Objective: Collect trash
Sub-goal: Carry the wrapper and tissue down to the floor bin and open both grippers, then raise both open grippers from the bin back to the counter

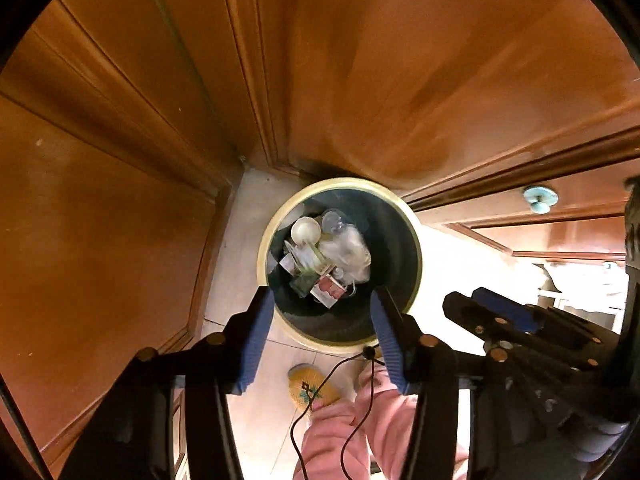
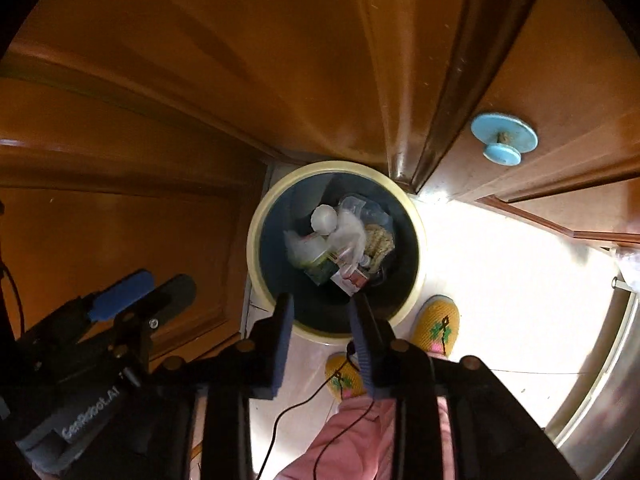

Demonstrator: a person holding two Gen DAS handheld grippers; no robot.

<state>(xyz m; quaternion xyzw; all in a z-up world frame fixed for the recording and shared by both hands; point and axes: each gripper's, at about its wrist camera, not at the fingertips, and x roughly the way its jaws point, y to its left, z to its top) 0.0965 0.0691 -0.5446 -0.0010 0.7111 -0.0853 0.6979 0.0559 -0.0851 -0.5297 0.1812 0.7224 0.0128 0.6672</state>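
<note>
Round cream-rimmed, dark-lined trash bin [image 1: 416, 236] standing on the pale tiled floor [image 1: 248, 400] in a wooden corner, holding crumpled white plastic [image 1: 348, 250], a small red-and-white carton [image 1: 329, 290] and mixed wrappers; above it, left gripper [image 1: 322, 312] and right gripper [image 2: 322, 316], jaws spread, empty.
</note>
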